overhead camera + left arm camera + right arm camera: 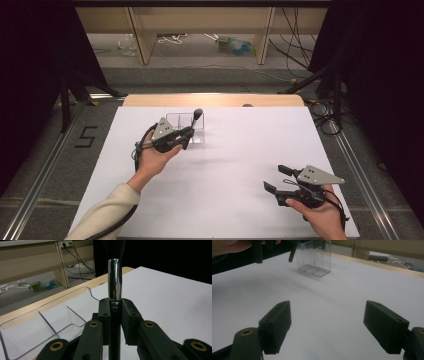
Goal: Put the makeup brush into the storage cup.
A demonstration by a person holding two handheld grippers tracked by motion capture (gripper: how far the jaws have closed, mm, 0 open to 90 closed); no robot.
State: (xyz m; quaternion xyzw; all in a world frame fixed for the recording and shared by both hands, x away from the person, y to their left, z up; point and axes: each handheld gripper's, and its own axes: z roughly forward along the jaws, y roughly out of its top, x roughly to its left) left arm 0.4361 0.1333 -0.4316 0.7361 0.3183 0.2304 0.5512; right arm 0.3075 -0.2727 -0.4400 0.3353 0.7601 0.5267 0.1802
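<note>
My left gripper (189, 134) is shut on a brush (196, 120) that has a black handle, a shiny metal collar and a dark head. It holds the brush upright, right at the front of a clear divided organiser (174, 118) on the far left of the white table. In the left gripper view, both pads (103, 312) press on the brush (114, 280) just below its collar, and the organiser (50, 317) is to the left. My right gripper (275, 178) hovers open near the front right edge. Its jaws (332, 327) stand wide apart with nothing between them, and the organiser (314, 257) is far ahead.
A white sheet (230, 150) covers the table, with a wooden edge (215, 100) at the back. Behind it, cables and small clutter (235, 45) lie on the floor under a wooden bench. Metal rails (360, 170) run along both sides.
</note>
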